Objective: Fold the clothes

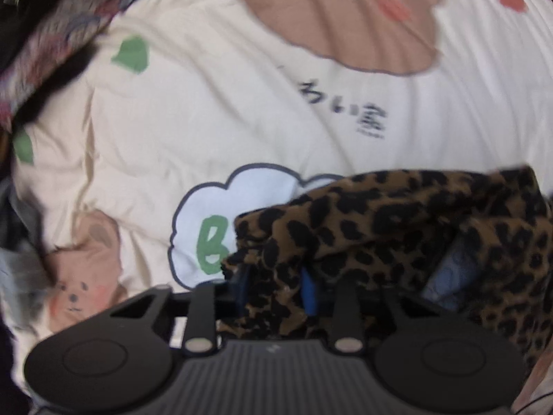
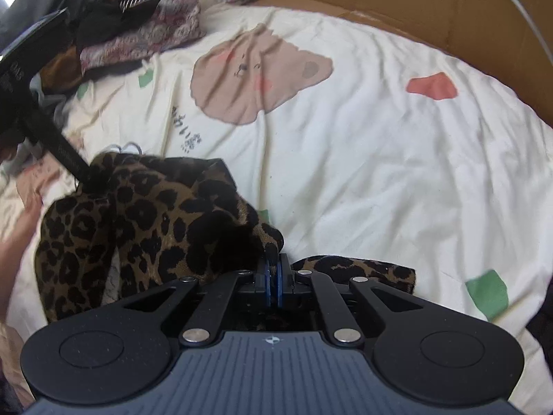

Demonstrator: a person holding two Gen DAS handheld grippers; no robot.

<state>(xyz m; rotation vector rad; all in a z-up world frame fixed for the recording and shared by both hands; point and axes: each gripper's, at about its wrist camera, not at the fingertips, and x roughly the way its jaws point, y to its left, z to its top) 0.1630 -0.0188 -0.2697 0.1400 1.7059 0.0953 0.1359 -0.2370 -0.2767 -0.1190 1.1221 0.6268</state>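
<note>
A leopard-print garment point(image 2: 145, 214) is lying bunched on a cream bedsheet point(image 2: 363, 145) printed with brown bear faces, green and red patches, and dark lettering. The right gripper point(image 2: 273, 276) is sitting at the garment's near edge, its blue-padded fingers point(image 2: 266, 278) pressed together and pinching a fold of the leopard cloth. The left gripper point(image 1: 276, 287) is reaching in from the other side; in its own view, which is blurred, leopard fabric is filling the gap between its fingers point(image 1: 308, 290), so they are gripping the garment too. In the right wrist view this left gripper is showing as a dark bar running down into the cloth's far corner.

A heap of other clothes point(image 2: 138, 31), floral and dark, is sitting at the far left corner of the bed, close behind the left gripper. A brown cardboard wall point(image 2: 414, 3) is bordering the far edge of the sheet. A bare forearm point(image 2: 13, 242) is showing at the left edge, just beside the garment.
</note>
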